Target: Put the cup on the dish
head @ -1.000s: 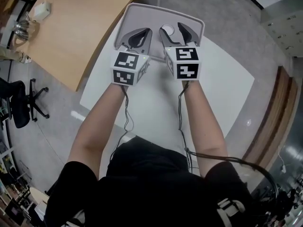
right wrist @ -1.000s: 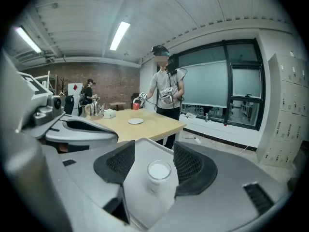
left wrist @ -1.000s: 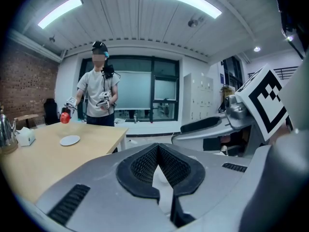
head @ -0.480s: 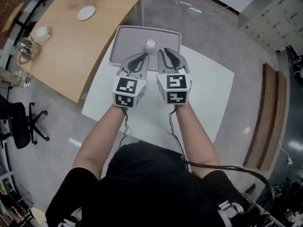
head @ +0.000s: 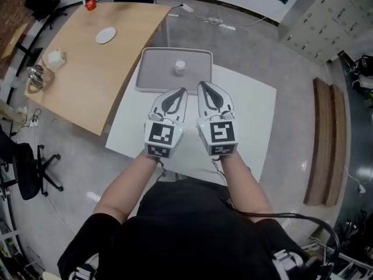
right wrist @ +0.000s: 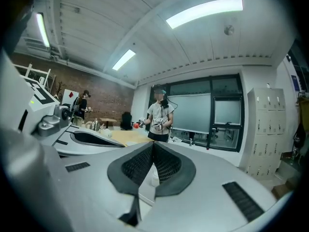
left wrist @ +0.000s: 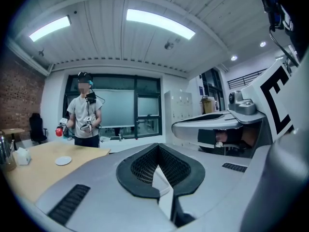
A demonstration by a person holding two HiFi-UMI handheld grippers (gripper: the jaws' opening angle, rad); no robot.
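Left gripper (head: pixel 182 92) closed, empty. Right gripper (head: pixel 202 86): jaws had just closed (nothing between them). White cup (head: pixel 180 67) stood on gray tray (head: pixel 152 77).

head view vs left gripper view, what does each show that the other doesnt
Head view only: the cup standing in the grey tray, and the holder's forearms. Left gripper view only: the ceiling lights. Both: the wooden table, its small plate and the right tool.
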